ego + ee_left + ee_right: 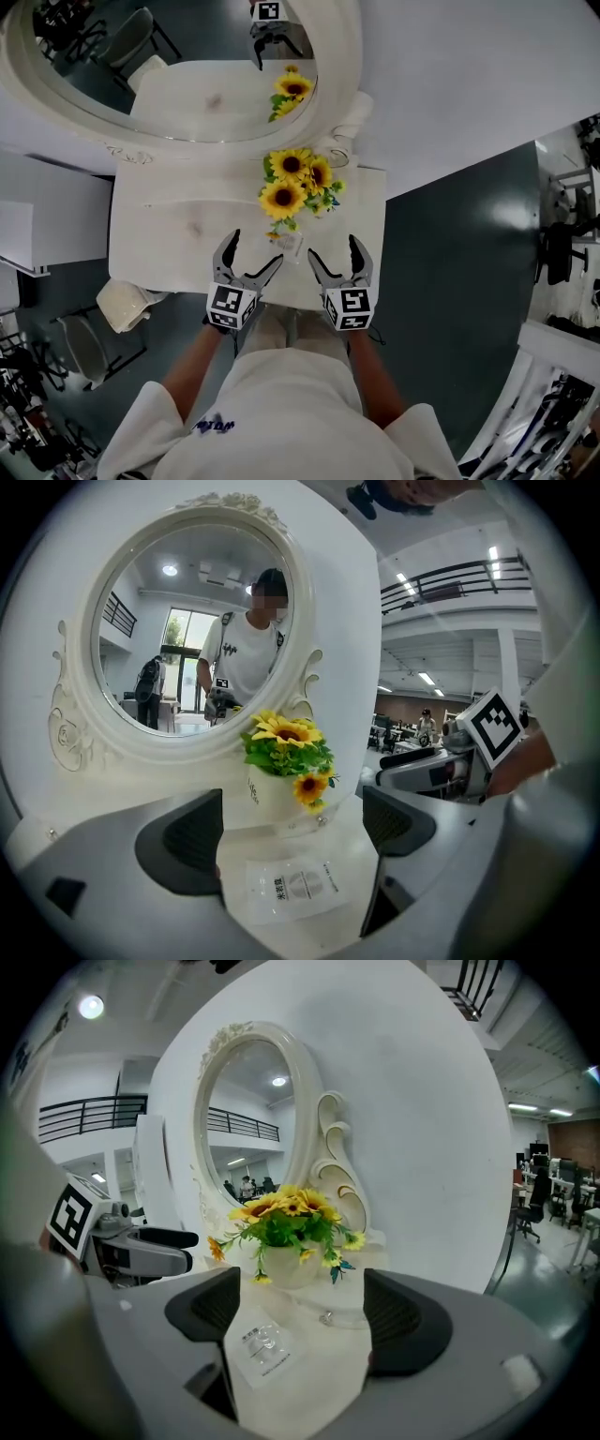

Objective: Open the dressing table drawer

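jaws apart and empty, my left gripper [255,248] and right gripper [334,247] hang over the dressing table [150,246] edge; a careless reach could knock the sachet [286,244] or sunflowers [296,180].

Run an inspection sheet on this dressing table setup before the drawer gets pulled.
Surface: white dressing table top, mostly bare.
Job's things: drawer not visible in any view; its front would sit below the table's near edge.
Clutter: sunflower pot in front of the oval mirror; flat sachet lying nearer the front edge.
Grippers: left gripper and right gripper both open and empty, over the front edge on either side of the sachet.
Cables: nothing seen.
Surroundings: white wall, dark floor, cream stool by the table's left corner.
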### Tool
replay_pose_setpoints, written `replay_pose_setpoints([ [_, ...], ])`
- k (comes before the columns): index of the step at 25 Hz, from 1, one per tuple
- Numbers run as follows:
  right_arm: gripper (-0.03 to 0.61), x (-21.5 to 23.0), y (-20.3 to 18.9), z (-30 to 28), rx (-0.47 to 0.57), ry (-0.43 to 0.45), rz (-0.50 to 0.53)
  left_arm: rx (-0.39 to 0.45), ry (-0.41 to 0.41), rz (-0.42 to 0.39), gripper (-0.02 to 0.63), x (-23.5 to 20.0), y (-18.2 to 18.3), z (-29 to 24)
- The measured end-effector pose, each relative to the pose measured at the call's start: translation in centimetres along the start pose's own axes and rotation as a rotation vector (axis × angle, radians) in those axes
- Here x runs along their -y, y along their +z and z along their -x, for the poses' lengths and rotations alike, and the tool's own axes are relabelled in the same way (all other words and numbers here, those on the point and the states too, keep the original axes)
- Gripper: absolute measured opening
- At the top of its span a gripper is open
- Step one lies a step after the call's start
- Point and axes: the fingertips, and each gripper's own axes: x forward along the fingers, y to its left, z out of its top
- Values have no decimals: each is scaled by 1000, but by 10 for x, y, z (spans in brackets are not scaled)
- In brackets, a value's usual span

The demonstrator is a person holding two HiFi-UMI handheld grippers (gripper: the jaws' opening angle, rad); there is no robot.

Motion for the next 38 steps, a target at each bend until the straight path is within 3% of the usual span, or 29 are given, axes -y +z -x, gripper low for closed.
replay_pose_setpoints([
  [8, 409, 9, -44, -35, -77, -48, -15, -23, 20, 14, 474, -10, -16, -18],
  [14, 396, 23, -60, -51, -99, -99, -85, -47, 30, 5, 474, -22, -21, -25],
  [19, 353, 34, -78, -64, -151, -142, -103, -63, 33, 8, 474, -29, -26, -31],
  [33, 244, 38, -100, -96, -228, -144, -41, -117, 6, 39, 474, -22, -45, -43],
  [38, 242, 39, -107, -105, -252, -141, -50, -116, -24, 36, 472, -10, -45, -45],
])
